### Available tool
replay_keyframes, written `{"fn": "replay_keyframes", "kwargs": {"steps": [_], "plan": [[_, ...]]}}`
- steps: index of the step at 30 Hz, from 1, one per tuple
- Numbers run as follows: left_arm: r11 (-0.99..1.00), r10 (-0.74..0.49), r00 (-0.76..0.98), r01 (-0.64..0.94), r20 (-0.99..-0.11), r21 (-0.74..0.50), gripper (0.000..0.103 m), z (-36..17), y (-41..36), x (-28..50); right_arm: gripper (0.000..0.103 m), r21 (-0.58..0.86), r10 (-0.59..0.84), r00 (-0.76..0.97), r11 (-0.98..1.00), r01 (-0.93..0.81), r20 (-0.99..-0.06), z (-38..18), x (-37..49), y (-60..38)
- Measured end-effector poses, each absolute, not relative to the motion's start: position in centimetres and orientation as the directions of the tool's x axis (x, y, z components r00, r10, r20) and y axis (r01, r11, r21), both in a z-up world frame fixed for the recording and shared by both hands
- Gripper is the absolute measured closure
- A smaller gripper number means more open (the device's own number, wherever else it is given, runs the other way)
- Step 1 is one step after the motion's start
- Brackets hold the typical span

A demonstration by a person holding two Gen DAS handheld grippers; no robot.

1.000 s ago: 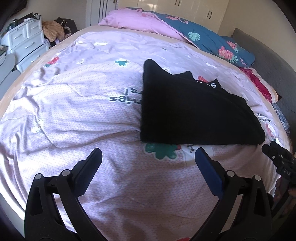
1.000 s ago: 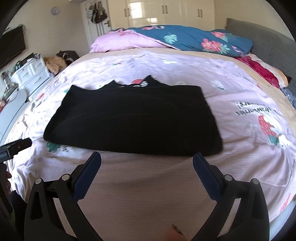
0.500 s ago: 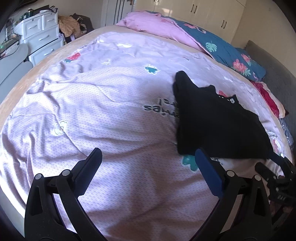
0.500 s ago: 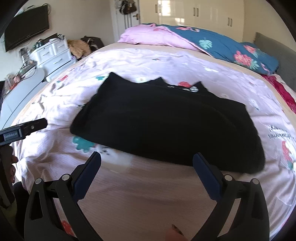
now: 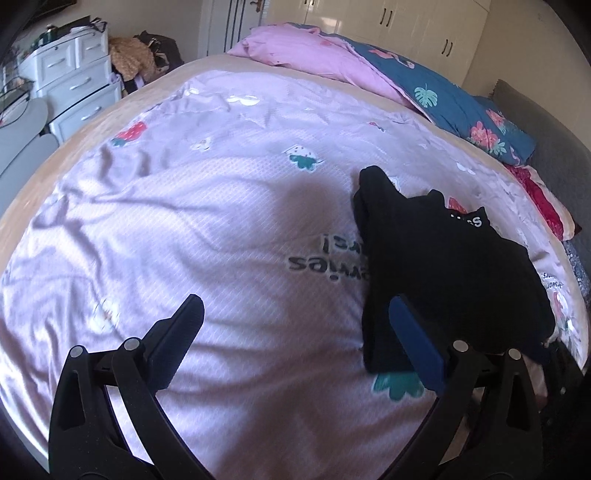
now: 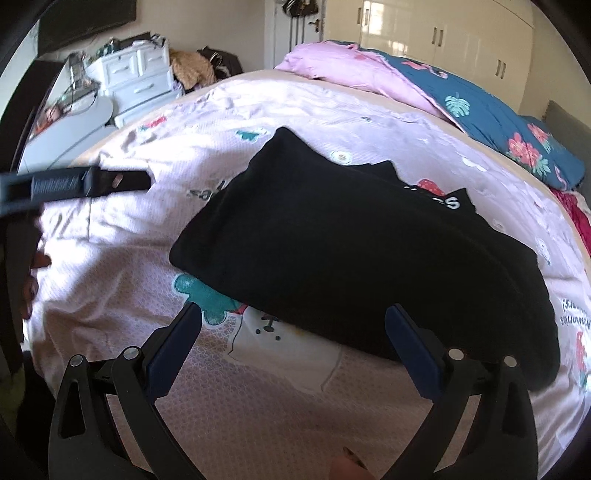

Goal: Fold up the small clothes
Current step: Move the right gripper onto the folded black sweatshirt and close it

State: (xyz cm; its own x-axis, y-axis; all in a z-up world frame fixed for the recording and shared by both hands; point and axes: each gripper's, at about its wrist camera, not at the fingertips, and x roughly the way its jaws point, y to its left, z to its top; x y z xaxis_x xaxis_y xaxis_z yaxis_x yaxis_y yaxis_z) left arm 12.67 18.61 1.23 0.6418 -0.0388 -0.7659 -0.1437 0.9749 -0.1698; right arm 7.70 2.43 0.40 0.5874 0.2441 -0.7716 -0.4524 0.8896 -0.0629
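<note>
A black garment (image 5: 443, 266) lies folded flat on the pink bedspread (image 5: 207, 229), with white lettering at its far edge. In the left wrist view it is to the right; my left gripper (image 5: 295, 314) is open and empty, its right finger near the garment's near-left corner. In the right wrist view the garment (image 6: 362, 251) fills the middle. My right gripper (image 6: 293, 321) is open and empty just short of its near edge. The left gripper's body (image 6: 74, 184) shows at the left of that view.
Pink and blue floral pillows (image 5: 406, 81) lie at the head of the bed. A white drawer unit (image 5: 70, 85) and a pile of clothes (image 5: 136, 62) stand left of the bed. White wardrobes (image 6: 443, 33) line the back wall.
Both grippers have swung to the left along the bed's near edge. The garment now sits further right in the left view. Both stayed open; the garment has not moved.
</note>
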Motion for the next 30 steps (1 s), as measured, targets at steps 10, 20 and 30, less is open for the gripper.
{"fn": "replay_keyframes", "kwargs": {"steps": [10, 20, 30], "plan": [[0.981, -0.061, 0.618, -0.110, -0.784, -0.163, 0.009, -0.1, 16.9, 16.5, 0.004, -0.164, 0.190, 0.606, 0.862, -0.480, -0.773, -2.2, 8.6, 4.9], [0.981, -0.061, 0.614, -0.110, -0.787, -0.162, 0.009, -0.8, 16.9, 18.9, 0.004, -0.242, 0.131, 0.627, 0.846, -0.474, -0.768, -3.9, 10.6, 6.5], [0.960, -0.130, 0.597, -0.124, -0.792, -0.251, 0.009, -1.2, 17.1, 21.8, 0.015, -0.342, 0.113, 0.696, 0.808, -0.480, -0.709, -3.9, 11.9, 7.6]]}}
